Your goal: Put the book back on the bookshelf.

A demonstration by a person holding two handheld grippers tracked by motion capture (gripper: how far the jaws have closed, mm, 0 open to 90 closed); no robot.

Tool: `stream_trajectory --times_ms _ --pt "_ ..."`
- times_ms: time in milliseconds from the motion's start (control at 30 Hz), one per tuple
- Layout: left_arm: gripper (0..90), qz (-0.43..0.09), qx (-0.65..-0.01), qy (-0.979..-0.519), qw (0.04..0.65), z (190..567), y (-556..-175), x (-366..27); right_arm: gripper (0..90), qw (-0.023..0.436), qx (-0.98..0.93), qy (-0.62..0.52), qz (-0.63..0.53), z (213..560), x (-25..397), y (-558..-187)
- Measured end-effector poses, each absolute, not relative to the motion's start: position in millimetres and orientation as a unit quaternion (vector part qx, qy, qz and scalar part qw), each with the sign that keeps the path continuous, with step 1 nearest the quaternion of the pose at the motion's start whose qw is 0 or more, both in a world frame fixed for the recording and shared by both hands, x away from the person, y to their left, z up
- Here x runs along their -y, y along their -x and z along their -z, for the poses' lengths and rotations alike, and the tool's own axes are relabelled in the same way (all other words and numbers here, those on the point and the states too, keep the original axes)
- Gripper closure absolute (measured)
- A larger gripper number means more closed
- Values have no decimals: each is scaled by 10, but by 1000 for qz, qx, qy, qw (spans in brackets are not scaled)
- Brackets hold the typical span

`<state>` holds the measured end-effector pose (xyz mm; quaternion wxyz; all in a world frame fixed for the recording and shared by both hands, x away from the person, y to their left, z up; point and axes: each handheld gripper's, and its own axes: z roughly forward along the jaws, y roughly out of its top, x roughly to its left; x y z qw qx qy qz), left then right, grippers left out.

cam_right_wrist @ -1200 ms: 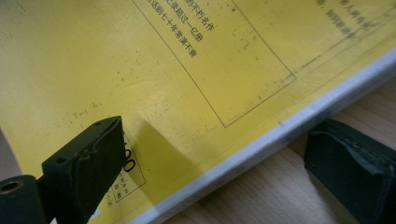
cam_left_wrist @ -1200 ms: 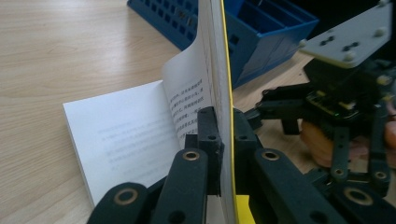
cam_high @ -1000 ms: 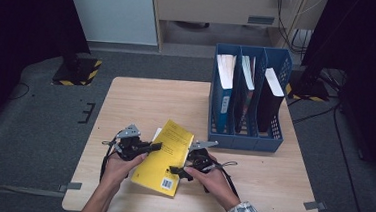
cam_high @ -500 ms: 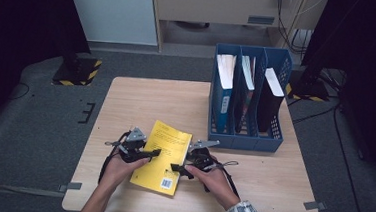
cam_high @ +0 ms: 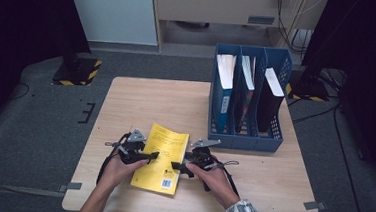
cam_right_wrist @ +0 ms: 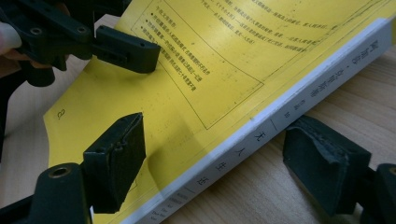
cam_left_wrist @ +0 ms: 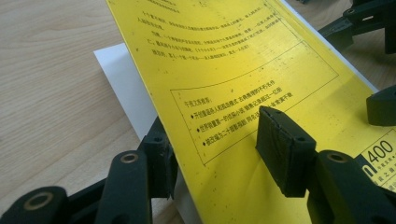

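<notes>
- Jaws of left gripper point(cam_left_wrist: 219, 163) spread wide, straddling the yellow cover of the book point(cam_high: 161, 157): one pad under the lifted cover edge, by the white pages, the other above the printed face, not pressing.
- Jaws of right gripper point(cam_right_wrist: 224, 172) likewise parted, one pad over the yellow cover, the other on the table side of the white spine; book between them, not pinched.
- Printed on the cover: a boxed block of Chinese text with bullet points, too small to read; "400" on a white label near the corner; Chinese characters along the spine.
- Lying near the front edge of the wooden table point(cam_high: 141, 100), between both hands.
- Further back right: blue file rack point(cam_high: 274, 127), three compartments, a book or binder standing in each.
</notes>
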<state>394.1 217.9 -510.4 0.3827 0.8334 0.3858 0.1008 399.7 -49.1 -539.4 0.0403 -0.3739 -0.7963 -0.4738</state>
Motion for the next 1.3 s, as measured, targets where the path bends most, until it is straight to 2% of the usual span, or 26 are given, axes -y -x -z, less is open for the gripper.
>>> stream_trajectory --times_ms 500,667,967,1000,1067,1133,1300 --pt "508 -85 -385 -830 394 5109 -3951 -2167 218 39 810 376 450 5345 227 -4074" --pt "505 -80 -382 -829 401 5090 -3948 -2169 248 34 812 379 443 5337 116 -4074" --pt "409 -102 -391 -825 395 5050 -3950 -2234 331 62 794 403 451 5342 176 -4125" --pt "431 -99 -393 -822 399 5045 -3949 -2251 343 63 793 403 453 5347 186 -4132" --pt "557 -92 -394 -820 404 5026 -3951 -2284 371 73 788 410 454 5350 207 -4146" --pt "627 -89 -395 -820 405 5006 -3956 -2297 388 72 789 408 453 5341 205 -4157" --pt "715 -83 -406 -806 422 4919 -3952 -2343 447 51 802 390 450 5196 172 -4167"
